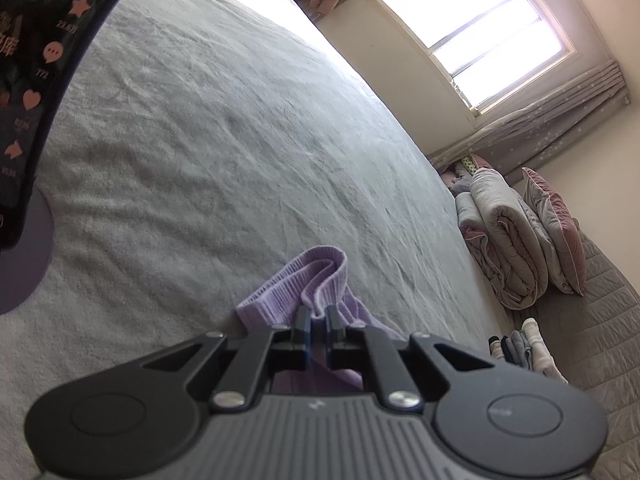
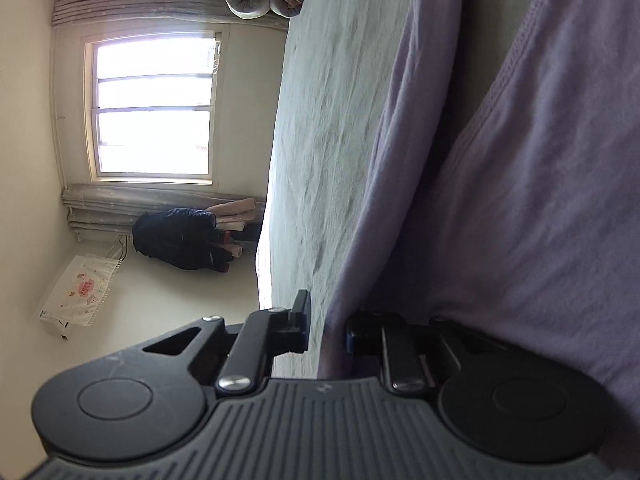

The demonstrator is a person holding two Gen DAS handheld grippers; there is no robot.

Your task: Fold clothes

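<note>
grey bed [image 1: 240, 140]: left gripper [image 1: 318, 326] pinching lilac garment [image 1: 304, 280].

ribbed lilac knit garment [image 1: 320, 276], matt rumpled bedsheet [image 1: 224, 132]

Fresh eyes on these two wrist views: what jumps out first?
The lilac ribbed knit garment pinched in the shut left gripper, low centre of the left view, bunched above the wide grey bedsheet. In the right view the same lilac cloth fills the right side, a fold of it running between the right gripper fingers. The bright window glares at upper right in the left view.
</note>
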